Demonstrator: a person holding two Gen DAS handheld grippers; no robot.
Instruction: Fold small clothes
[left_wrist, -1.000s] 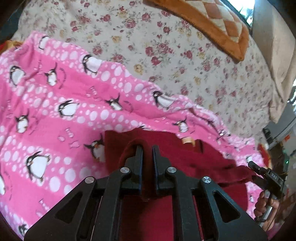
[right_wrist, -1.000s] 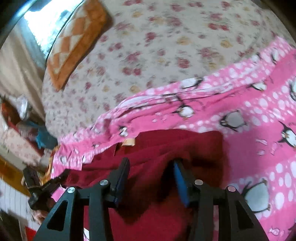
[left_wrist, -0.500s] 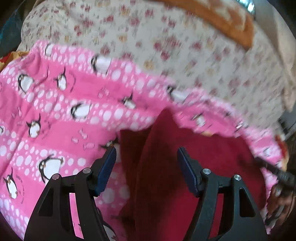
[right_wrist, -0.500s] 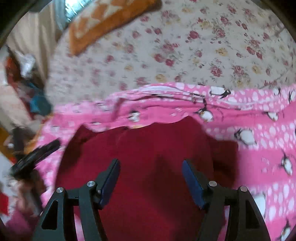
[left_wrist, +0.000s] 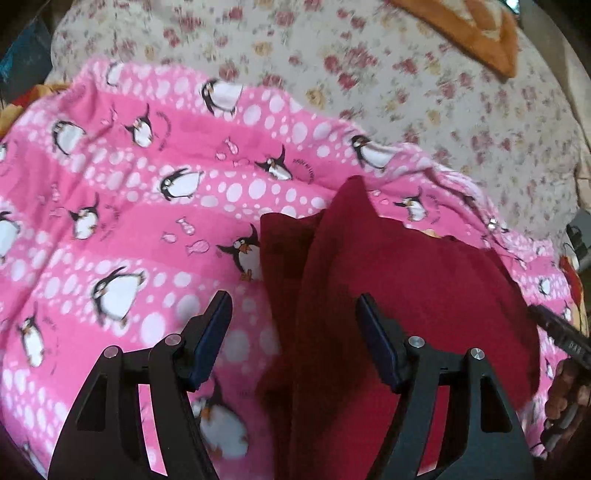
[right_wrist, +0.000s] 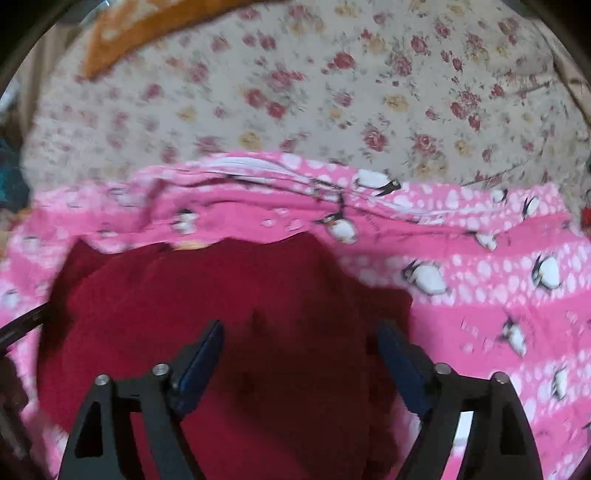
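Note:
A dark red garment (left_wrist: 406, 295) lies on a pink penguin-print blanket (left_wrist: 129, 192), with a raised fold running up its left side. My left gripper (left_wrist: 293, 310) hovers over that fold, jaws opening, pads clear of the cloth. In the right wrist view the same red garment (right_wrist: 221, 295) spreads flat on the pink blanket (right_wrist: 498, 295). My right gripper (right_wrist: 299, 336) is above it, jaws opening wide, nothing pressed between the pads. The other gripper and a hand (left_wrist: 565, 384) show at the right edge of the left wrist view.
A cream floral bedspread (left_wrist: 406, 92) stretches beyond the blanket. An orange checked cushion (left_wrist: 476, 29) lies at the far end of the bed, also in the right wrist view as an orange cushion (right_wrist: 147, 29). Clutter sits off the bed's edge (left_wrist: 576, 240).
Both grippers went from shut or nearly shut on the red garment to wide apart, letting the cloth drop onto the blanket. The views tilted and shifted slightly.

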